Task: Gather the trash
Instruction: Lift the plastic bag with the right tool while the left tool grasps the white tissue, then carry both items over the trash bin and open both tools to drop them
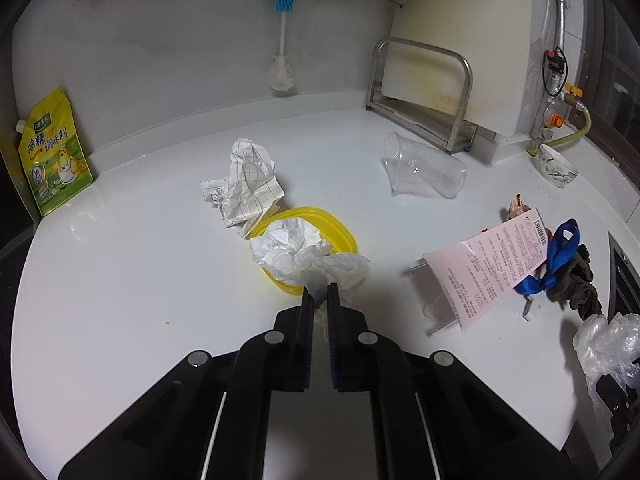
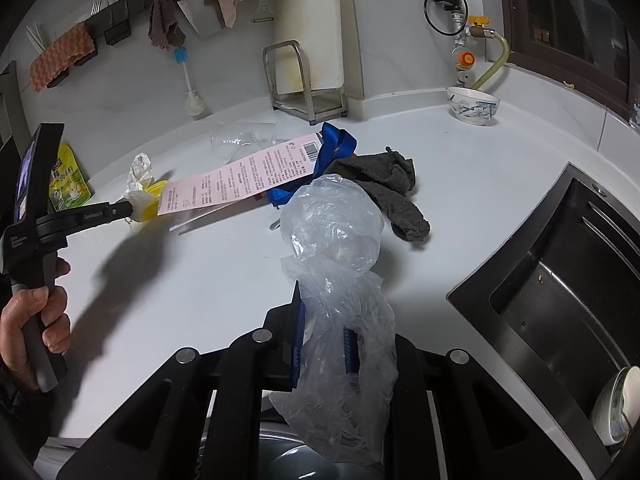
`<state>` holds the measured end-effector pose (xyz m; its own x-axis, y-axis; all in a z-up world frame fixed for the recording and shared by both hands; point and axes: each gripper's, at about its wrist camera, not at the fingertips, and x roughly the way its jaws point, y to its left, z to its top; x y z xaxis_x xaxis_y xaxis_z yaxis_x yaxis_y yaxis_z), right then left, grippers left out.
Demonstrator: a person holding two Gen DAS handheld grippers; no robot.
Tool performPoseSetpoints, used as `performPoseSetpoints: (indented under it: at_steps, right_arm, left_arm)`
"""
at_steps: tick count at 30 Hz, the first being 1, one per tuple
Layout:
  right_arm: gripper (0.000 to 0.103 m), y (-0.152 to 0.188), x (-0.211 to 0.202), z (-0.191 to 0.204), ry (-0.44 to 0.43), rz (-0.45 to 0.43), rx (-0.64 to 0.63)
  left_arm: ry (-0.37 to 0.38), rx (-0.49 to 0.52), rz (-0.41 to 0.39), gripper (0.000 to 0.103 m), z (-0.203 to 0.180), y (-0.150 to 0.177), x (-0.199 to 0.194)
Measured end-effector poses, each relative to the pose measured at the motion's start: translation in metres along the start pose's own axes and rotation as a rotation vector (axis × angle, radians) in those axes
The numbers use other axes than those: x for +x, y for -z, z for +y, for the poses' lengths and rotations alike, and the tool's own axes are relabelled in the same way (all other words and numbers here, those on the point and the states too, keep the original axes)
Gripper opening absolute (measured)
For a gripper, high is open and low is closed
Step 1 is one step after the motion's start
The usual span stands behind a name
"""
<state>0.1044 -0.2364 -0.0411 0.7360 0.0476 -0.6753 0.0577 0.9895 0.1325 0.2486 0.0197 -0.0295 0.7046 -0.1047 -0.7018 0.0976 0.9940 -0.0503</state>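
Note:
My left gripper (image 1: 319, 294) is shut on the near edge of a crumpled white tissue (image 1: 296, 252) that lies in a yellow plastic lid (image 1: 340, 228) on the white counter. A crumpled checked paper (image 1: 248, 180) lies just behind the lid. My right gripper (image 2: 324, 320) is shut on a clear plastic bag (image 2: 336, 240) that stands up above the fingers and hangs down over them. The left gripper also shows in the right wrist view (image 2: 130, 210), at the tissue and lid. A pink printed package (image 1: 496, 260) with a blue ribbon (image 1: 560, 256) lies to the right.
A clear plastic cup (image 1: 424, 172) lies on its side at the back. A grey rag (image 2: 392, 188) lies beside the ribbon. A yellow seasoning pouch (image 1: 50, 152) stands at far left. A metal rack (image 1: 424, 100), a patterned bowl (image 2: 474, 104) and the sink (image 2: 560, 280) are at the right.

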Motion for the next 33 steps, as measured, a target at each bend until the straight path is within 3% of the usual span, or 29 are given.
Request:
performPoseSetpoints:
  at_steps: [16, 33]
  right_arm:
    - [0.016, 0.026, -0.047, 0.012, -0.035, -0.027, 0.022]
    - [0.016, 0.084, -0.126, -0.008, -0.029, -0.043, 0.049]
  left_arm:
    - [0.006, 0.061, -0.093, 0.007, -0.011, 0.048, -0.098]
    - [0.132, 0.128, -0.103, 0.007, -0.071, 0.128, -0.183]
